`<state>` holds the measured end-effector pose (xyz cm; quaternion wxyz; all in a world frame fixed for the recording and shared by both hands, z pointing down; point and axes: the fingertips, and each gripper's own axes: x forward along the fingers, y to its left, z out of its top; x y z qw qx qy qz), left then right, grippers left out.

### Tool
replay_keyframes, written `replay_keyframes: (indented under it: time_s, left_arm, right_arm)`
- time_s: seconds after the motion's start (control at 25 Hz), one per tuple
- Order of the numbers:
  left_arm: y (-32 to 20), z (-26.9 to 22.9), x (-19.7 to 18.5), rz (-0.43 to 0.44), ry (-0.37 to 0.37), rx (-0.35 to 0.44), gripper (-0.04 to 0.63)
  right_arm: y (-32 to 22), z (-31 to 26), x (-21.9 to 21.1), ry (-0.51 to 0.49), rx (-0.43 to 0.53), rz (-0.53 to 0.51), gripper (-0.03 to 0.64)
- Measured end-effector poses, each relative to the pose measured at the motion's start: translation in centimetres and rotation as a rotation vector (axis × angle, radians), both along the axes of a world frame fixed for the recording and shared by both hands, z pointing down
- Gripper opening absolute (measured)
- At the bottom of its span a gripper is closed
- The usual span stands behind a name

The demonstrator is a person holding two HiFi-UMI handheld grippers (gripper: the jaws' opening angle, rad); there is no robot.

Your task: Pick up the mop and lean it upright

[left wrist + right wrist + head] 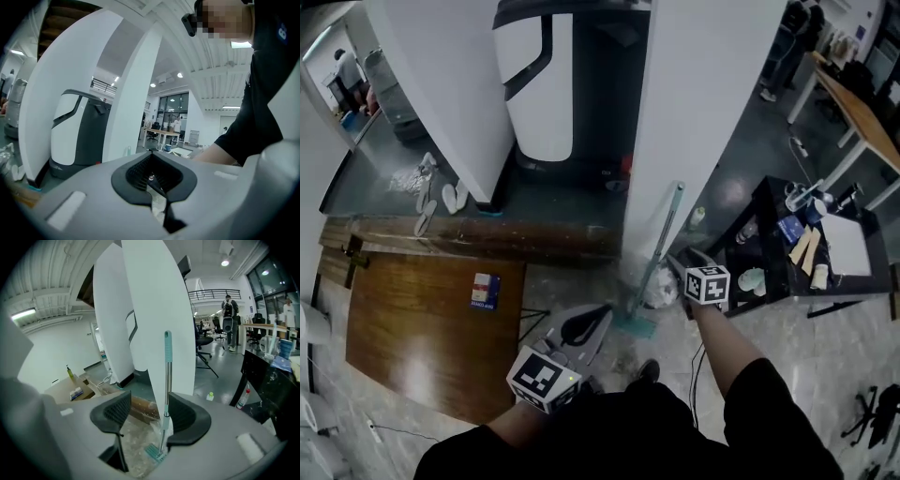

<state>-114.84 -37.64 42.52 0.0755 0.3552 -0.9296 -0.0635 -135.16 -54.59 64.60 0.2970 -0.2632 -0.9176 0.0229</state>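
The mop stands upright, its silver and teal handle (662, 242) leaning on a white pillar (694, 112) and its teal head (635, 323) on the floor. In the right gripper view the handle (167, 376) rises just beyond the jaws and the head (154, 452) lies below them. My right gripper (677, 268) (147, 414) is open, its pads clear of the handle and nothing held. My left gripper (586, 328) (152, 174) hangs to the left of the mop, jaws together and empty.
A white and grey machine (546, 89) stands between two pillars. A wooden board (422, 319) lies on the floor at left. At right is a black table (769, 202) with clutter. Crumpled clear plastic (661, 292) sits by the mop head, and a small bottle (697, 217) by the pillar.
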Motion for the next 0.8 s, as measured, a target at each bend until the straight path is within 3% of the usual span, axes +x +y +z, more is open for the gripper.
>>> replay_keyframes:
  time_s: [0.28, 0.56, 0.68, 0.8]
  left_arm:
    - [0.4, 1.3, 4.0, 0.113, 0.015, 0.042, 0.018]
    - [-0.6, 1.9, 7.0, 0.162, 0.041, 0.072, 0.018]
    - [-1.6, 1.4, 8.7, 0.167, 0.031, 0.059, 0.018]
    - [-2.7, 0.7, 10.8, 0.154, 0.013, 0.039, 0.018]
  right_arm:
    - [-0.1, -2.3, 9.6, -0.032, -0.055, 0.097, 0.236]
    - [0.2, -6.0, 16.8, -0.098, -0.121, 0.138, 0.183]
    - [0.8, -8.0, 19.7, -0.140, -0.177, 0.128, 0.132]
    - [1.2, -10.4, 23.5, -0.195, -0.235, 0.094, 0.025]
